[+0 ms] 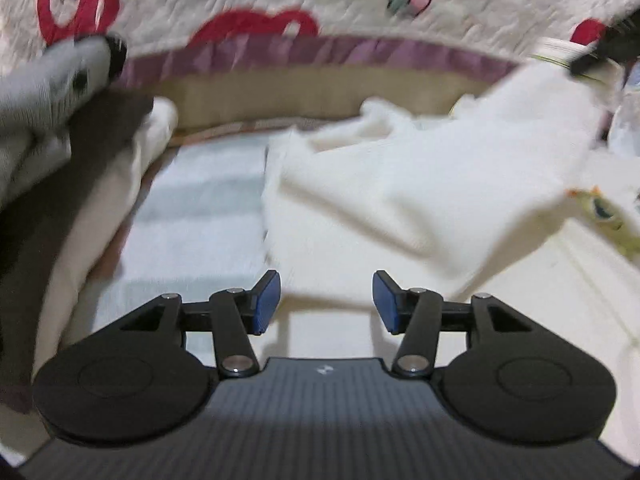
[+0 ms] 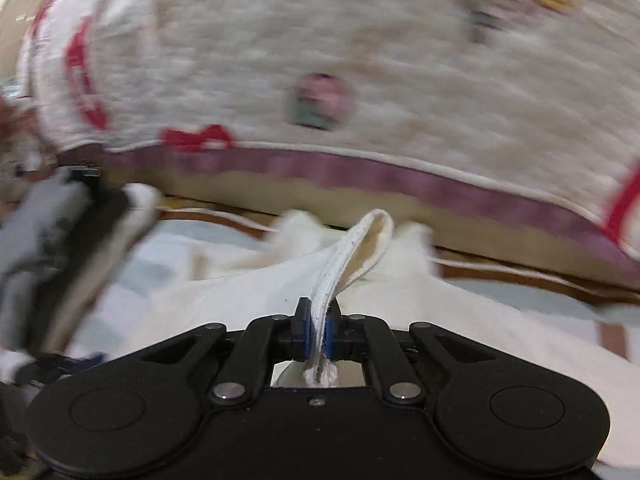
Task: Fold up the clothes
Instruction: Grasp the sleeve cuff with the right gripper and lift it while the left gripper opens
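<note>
risk of slip: thin folded hem of the cream-white cotton garment pinched only at the very tips of the right gripper; a sharp tug could pull it free and drop the fold.
risk of bunching: far part of the garment crumpled in ridges near the purple-trimmed edge; dragging one corner alone would likely skew the cloth rather than lay it flat.
risk of snag: dark grey and cream cloth pile lying at the left, close beside the garment; a wide sweep could catch it.
blur: both views smeared, so fine edges of the cloth hard to read.
right claw: shut tight on a doubled band of the garment's edge, blue pads pressed to either side, a loop of the hem standing up beyond the tips.
left claw: left gripper wide apart, blue pads clear of each other, nothing between them, hovering just over the near edge of the garment.
garment place: spread and partly lifted on the pale blue striped sheet, right of centre, printed green motif at its right.
backdrop: quilted white bedspread with red shapes and purple border, far side.
fold state: loose and uneven; stage of folding not clear from this.
</note>
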